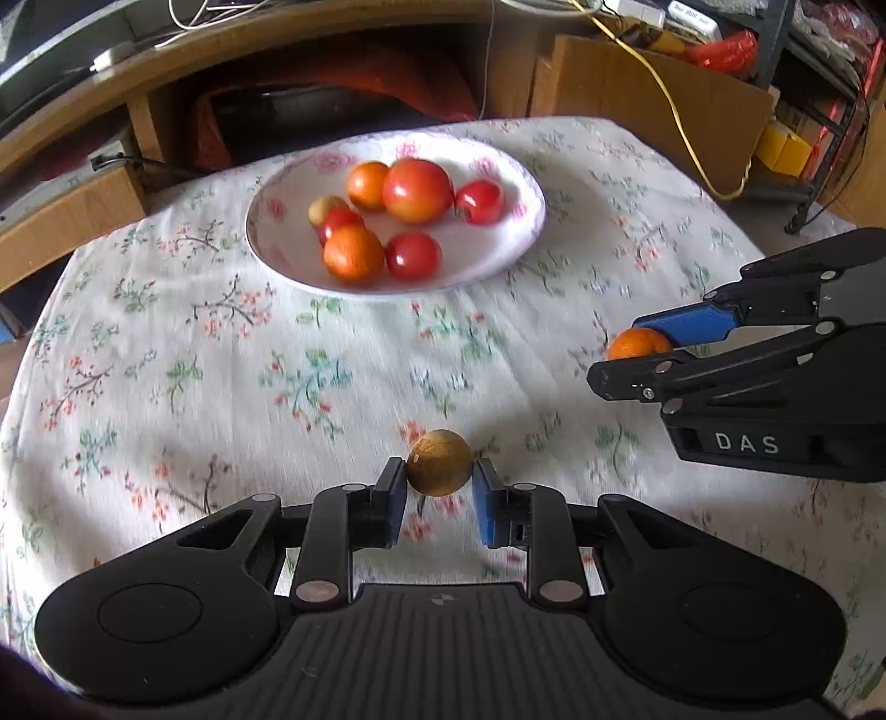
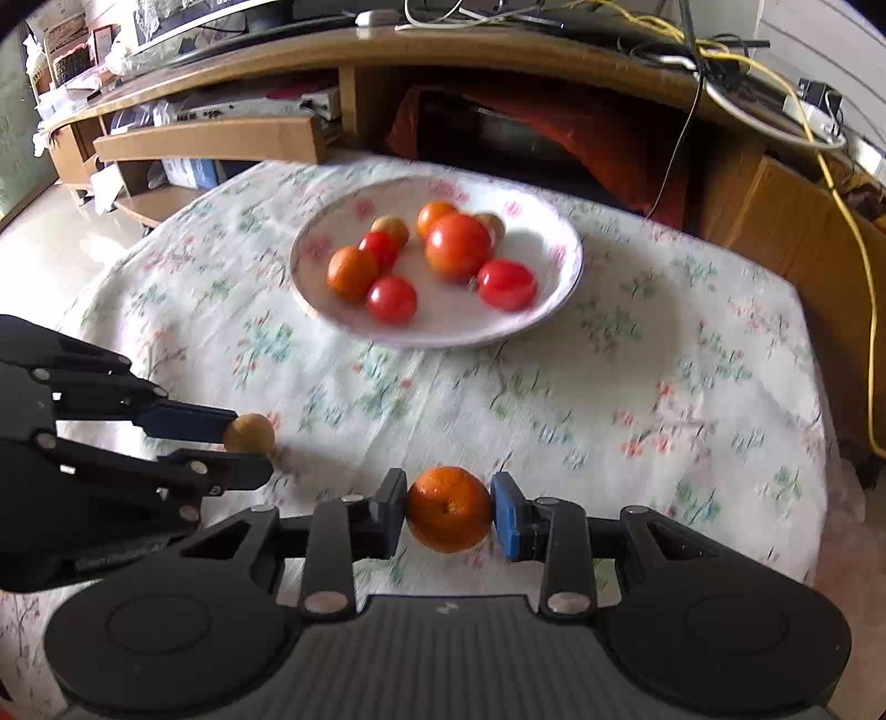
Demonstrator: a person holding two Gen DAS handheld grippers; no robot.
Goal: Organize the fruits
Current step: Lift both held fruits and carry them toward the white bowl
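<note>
My left gripper [image 1: 439,487] is shut on a small brown round fruit [image 1: 439,462] above the floral tablecloth; it also shows in the right wrist view [image 2: 249,433] at the left. My right gripper [image 2: 448,512] is shut on an orange [image 2: 449,508], which also shows in the left wrist view [image 1: 637,343] at the right. A white floral plate [image 1: 515,232] [image 2: 554,299] lies ahead at the far side of the table, holding several red and orange fruits, the largest a red-orange one [image 1: 416,189] [image 2: 457,246].
The round table's floral cloth [image 1: 221,360] [image 2: 637,399] spreads between the grippers and the plate. A wooden desk [image 2: 498,50] with cables stands behind the table. A yellow cable [image 2: 869,277] hangs at the right, over cardboard boxes [image 1: 637,83].
</note>
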